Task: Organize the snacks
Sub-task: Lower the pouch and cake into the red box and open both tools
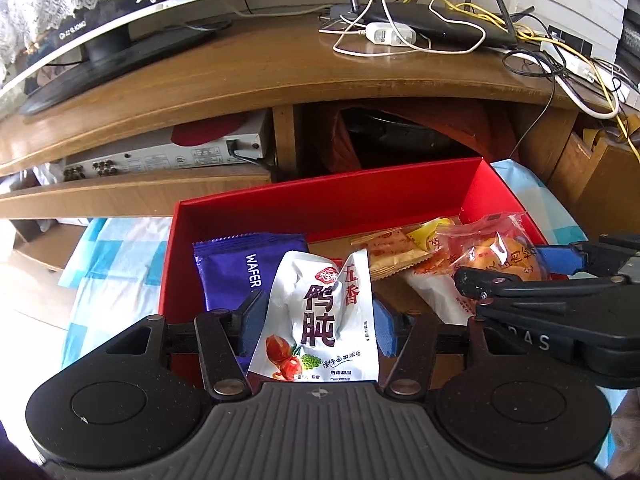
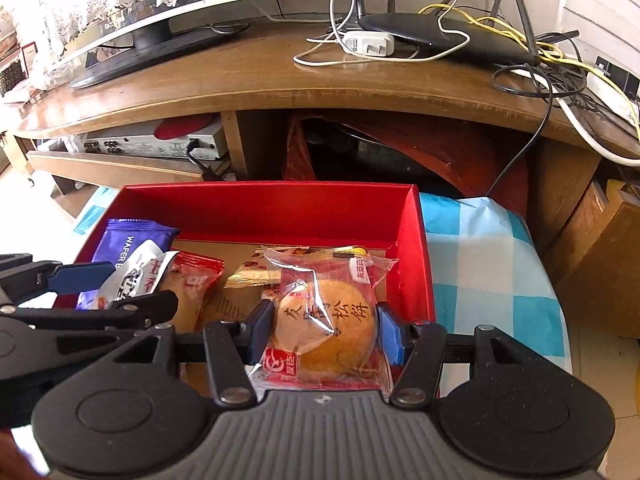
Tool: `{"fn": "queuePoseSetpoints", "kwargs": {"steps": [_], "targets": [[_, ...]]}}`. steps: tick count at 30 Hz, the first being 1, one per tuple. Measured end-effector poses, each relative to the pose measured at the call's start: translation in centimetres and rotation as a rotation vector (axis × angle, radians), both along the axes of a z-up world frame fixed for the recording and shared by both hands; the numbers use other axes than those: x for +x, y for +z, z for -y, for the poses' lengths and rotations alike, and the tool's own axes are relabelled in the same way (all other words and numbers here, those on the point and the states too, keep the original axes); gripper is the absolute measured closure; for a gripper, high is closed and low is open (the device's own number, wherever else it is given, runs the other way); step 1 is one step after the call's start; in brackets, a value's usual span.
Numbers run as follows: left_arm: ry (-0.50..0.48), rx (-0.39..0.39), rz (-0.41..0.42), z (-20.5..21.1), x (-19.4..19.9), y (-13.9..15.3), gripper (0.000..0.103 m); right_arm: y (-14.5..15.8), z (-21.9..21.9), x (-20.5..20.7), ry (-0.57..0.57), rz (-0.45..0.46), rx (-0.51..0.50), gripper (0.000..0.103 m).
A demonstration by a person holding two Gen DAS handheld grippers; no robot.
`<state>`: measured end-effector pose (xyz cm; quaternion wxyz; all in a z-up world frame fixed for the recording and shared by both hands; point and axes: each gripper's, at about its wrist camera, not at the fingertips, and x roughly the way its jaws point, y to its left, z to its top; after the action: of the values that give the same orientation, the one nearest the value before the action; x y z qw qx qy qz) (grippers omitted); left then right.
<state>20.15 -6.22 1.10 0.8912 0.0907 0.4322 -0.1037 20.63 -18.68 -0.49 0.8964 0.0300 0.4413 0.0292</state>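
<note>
Grippers side by side over the open red cardboard box (image 2: 280,208): left gripper (image 1: 316,320) pinches a white foil pouch (image 1: 320,320) upright, right gripper (image 2: 324,332) clamps a clear-wrapped round golden cake (image 2: 326,330), free floor lying ahead nearer the right.

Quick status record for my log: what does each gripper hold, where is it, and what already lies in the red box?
left gripper: shut on white pouch, over the box's near-left part
right gripper: shut on round pastry packet, over the box's near-right part
red box: open, on a blue-and-white checked cloth
in box: purple wafer pack at left, orange-and-yellow wrapped snacks behind
backdrop: wooden TV stand
</note>
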Motion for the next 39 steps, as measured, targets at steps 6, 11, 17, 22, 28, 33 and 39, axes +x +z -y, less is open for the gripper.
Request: {"fn": "queuePoseSetpoints", "kwargs": {"steps": [6,11,17,22,28,33,39], "targets": [[-0.005,0.026,0.004,0.5,0.5,-0.4,0.038,-0.6,0.2,0.5,0.005,-0.005,-0.010,0.020],[-0.001,0.045,0.012,0.7,0.6,-0.5,0.035,-0.7,0.2,0.7,0.010,-0.002,-0.019,0.017],[0.011,0.034,0.004,0.2,0.8,-0.4,0.026,-0.8,0.4,0.7,0.003,-0.002,-0.035,0.012],[0.004,0.034,0.006,0.2,0.6,-0.1,0.024,-0.9,0.5,0.7,-0.003,-0.006,-0.039,0.011],[0.013,0.021,0.016,-0.2,0.5,0.4,0.019,-0.5,0.9,0.7,-0.002,0.006,-0.022,0.007],[0.014,0.016,0.018,-0.4,0.2,0.8,0.018,-0.2,0.9,0.5,0.009,0.015,-0.021,0.005],[0.015,-0.002,0.031,-0.8,-0.3,1.6,0.017,0.7,0.9,0.1,0.009,0.043,-0.027,0.001]]}}
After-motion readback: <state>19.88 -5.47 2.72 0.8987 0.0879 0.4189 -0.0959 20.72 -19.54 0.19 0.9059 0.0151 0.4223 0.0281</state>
